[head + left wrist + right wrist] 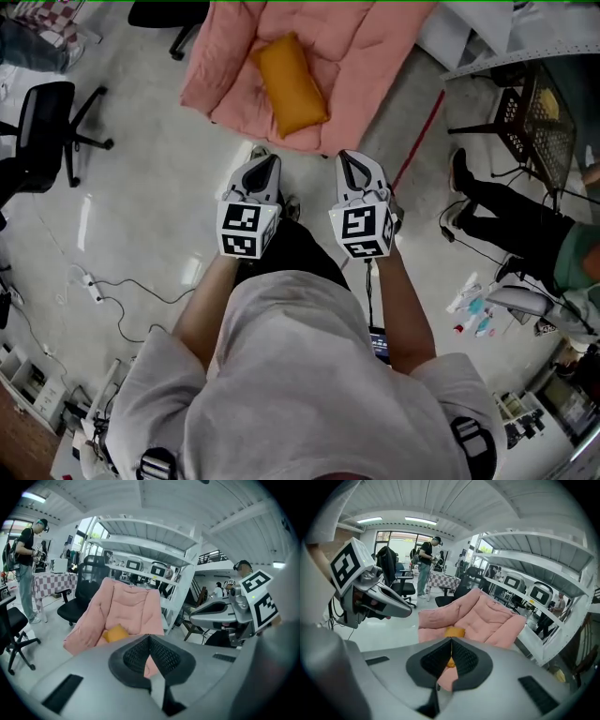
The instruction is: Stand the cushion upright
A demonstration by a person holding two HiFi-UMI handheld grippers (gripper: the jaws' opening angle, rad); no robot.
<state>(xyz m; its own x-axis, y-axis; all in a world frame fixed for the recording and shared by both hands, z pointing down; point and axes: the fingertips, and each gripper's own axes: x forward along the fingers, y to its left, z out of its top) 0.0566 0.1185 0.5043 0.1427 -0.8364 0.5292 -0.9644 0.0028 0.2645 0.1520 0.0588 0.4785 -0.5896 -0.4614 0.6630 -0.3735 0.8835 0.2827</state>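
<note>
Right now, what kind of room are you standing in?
Probably a workshop-like office or lab: rolling office chairs stand about, a tall white rack holds boxy equipment, and a power strip lies on the shiny floor. A pink floor sofa holds the orange cushion.

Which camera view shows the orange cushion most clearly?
The head view: the whole orange cushion lies flat on the pink lounger, with nothing in front of it. The left gripper view shows only a small piece of it, far off. The right gripper view shows a small distant strip.
</note>
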